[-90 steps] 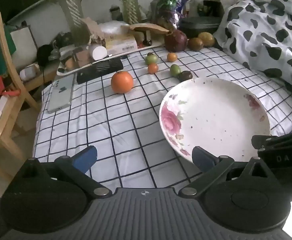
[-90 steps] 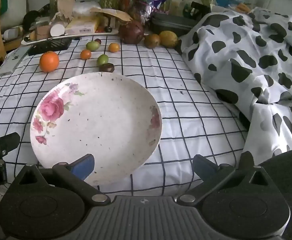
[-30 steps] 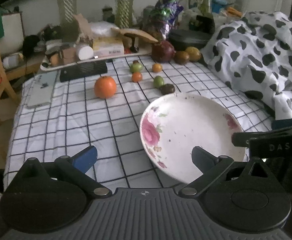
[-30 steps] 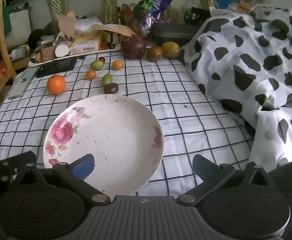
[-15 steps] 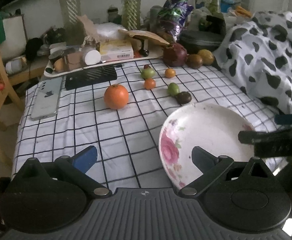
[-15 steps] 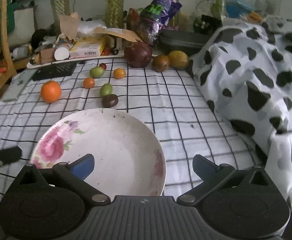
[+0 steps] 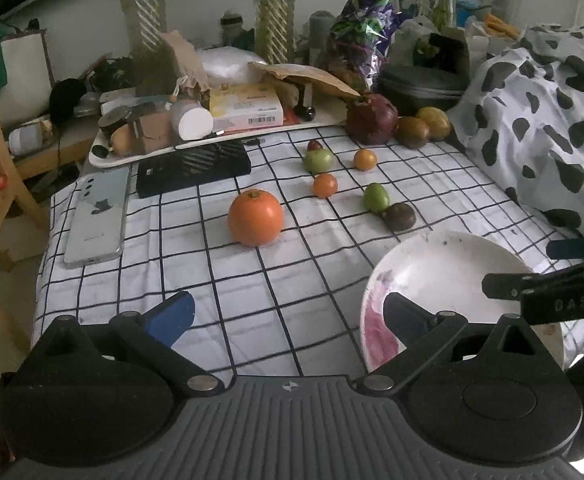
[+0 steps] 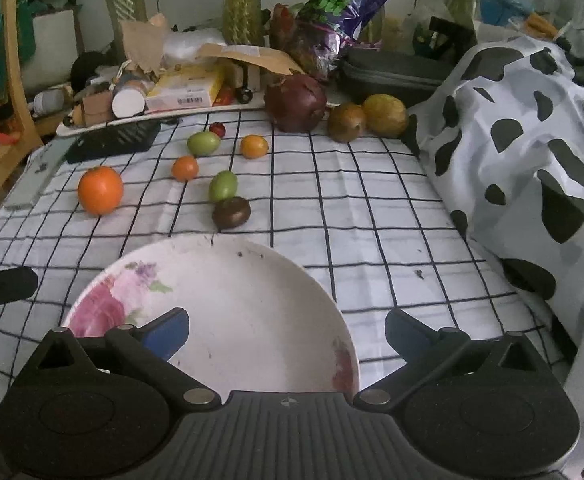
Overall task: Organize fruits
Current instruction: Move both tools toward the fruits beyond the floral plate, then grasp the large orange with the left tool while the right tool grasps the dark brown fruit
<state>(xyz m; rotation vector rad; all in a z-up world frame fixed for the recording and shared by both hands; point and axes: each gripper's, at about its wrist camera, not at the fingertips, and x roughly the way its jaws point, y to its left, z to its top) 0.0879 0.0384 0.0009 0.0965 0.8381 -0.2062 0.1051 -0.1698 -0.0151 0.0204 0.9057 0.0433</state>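
Left gripper [image 7: 287, 314] and right gripper [image 8: 285, 332] both gape wide, holding nothing. Checked cloth [image 8: 372, 200] covers the bench; fruits lie loose beyond an empty flowered plate [image 8: 251, 300]: orange [image 7: 255, 217], green fruit [image 8: 223, 185] touching dark fruit [image 8: 231, 212]. Cluttered tray [image 7: 227, 140] behind; spotted blanket [image 8: 532, 140] right.

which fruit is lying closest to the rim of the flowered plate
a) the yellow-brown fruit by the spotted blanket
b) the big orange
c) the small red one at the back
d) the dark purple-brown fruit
d: the dark purple-brown fruit sits just beyond the far rim of the plate, with the green fruit right behind it; the big orange lies farther off to the left.
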